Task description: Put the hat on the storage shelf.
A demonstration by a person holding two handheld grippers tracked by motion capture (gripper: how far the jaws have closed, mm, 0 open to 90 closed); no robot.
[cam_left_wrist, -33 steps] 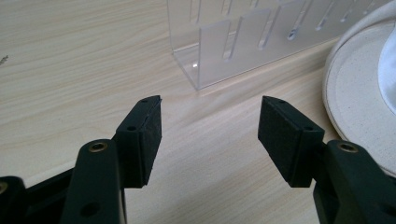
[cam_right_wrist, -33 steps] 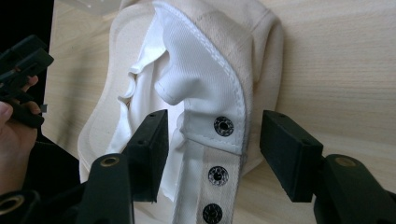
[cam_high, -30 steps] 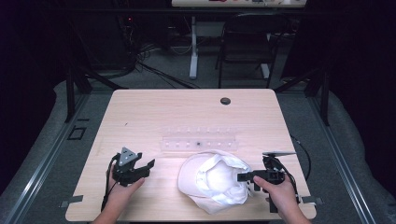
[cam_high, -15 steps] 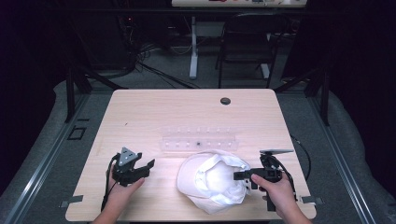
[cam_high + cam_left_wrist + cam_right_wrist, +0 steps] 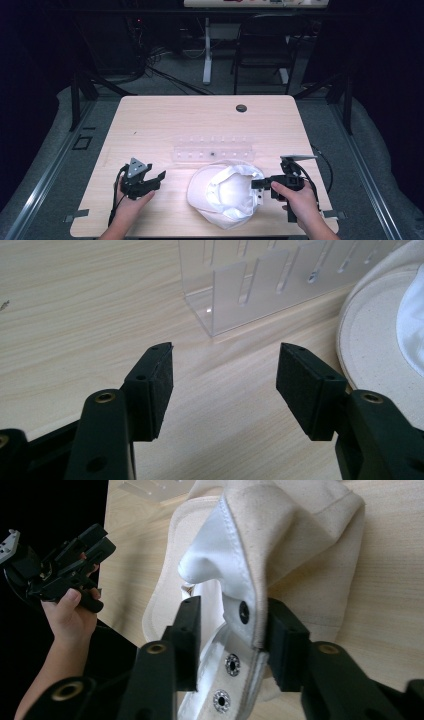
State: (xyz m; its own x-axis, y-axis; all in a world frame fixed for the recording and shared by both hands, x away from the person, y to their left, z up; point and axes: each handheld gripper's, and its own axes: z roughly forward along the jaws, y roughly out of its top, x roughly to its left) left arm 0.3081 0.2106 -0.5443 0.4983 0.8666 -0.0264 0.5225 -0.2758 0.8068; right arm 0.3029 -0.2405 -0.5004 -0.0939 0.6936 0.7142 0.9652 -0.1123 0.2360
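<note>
We see a cream cap (image 5: 225, 192) lying upside down on the near half of the wooden table (image 5: 165, 125), its white lining facing up, between the 2 grippers. In the right gripper view the cap's rear edge, with its snap strap, stands up between the right gripper (image 5: 231, 637)'s 2 jaws; the right-hand pad touches the fabric, while a gap remains on the other side, so the jaws are apart around the edge, not clamped. The right hand (image 5: 300, 202) holds that gripper at the cap's right side.

The left gripper (image 5: 150, 180) sits well apart from the cap, near the table's near-left, held in the left hand (image 5: 131, 205). In its own view its jaws stand wide apart over bare wood, holding nothing.

Just beyond the cap lies a clear plastic rack (image 5: 212, 150) with a row of slots, almost touching the cap's far rim. The far half of the table is bare wood except a dark round grommet (image 5: 241, 108). Beyond the table a folding chair (image 5: 262, 50) stands on a grey floor in a dark room.
</note>
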